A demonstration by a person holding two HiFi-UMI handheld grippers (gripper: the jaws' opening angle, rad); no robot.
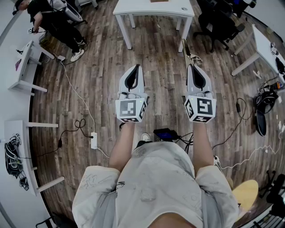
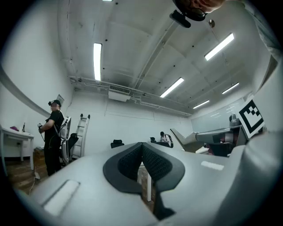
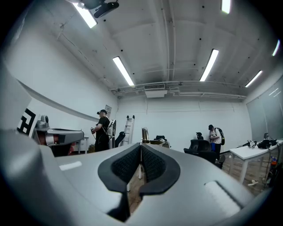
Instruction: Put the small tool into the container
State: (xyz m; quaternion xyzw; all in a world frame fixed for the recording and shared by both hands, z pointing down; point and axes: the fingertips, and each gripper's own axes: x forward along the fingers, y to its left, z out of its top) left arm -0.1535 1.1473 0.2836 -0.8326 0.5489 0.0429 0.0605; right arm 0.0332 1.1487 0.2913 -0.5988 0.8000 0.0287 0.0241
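Left hand-held gripper (image 1: 137, 67) and right hand-held gripper (image 1: 191, 67) are hovering side by side over open wood floor (image 1: 160, 58), jaws squeezed together on nothing. White tabletop (image 1: 147, 10) edge is sitting ahead; small tool isn't showing.

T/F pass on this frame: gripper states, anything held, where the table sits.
1. The left gripper and right gripper are both shut. True.
2. The left gripper holds a small tool. False: nothing is between its jaws.
3. A white table stands ahead of the grippers. True.
4. Both grippers rest on that table. False: they are held over the wooden floor, short of it.
5. A power strip lies on the floor. True.
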